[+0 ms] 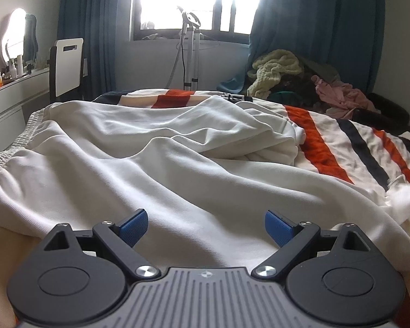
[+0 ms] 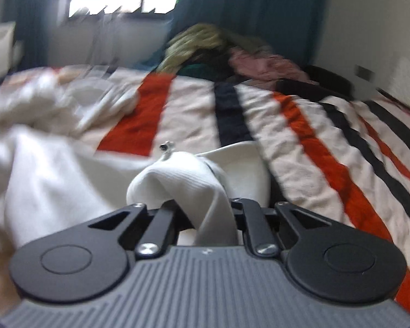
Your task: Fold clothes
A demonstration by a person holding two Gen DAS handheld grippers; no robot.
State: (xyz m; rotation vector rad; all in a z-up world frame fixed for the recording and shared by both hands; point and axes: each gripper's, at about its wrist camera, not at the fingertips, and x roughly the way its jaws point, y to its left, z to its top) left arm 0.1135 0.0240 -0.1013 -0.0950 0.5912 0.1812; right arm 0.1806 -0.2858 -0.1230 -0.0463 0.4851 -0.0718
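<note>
Black claw (image 1: 205, 228) arms, blue ribbed pads (image 1: 134, 227), silver screws.

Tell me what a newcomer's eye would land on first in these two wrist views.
The big rumpled white garment spread across the striped bedspread fills the left wrist view, with the left gripper open just above it. In the right wrist view, the right gripper is shut on a bunched fold of that white cloth. Behind, a heap of unfolded clothes sits at the bed's far corner by the blue curtain.
</note>
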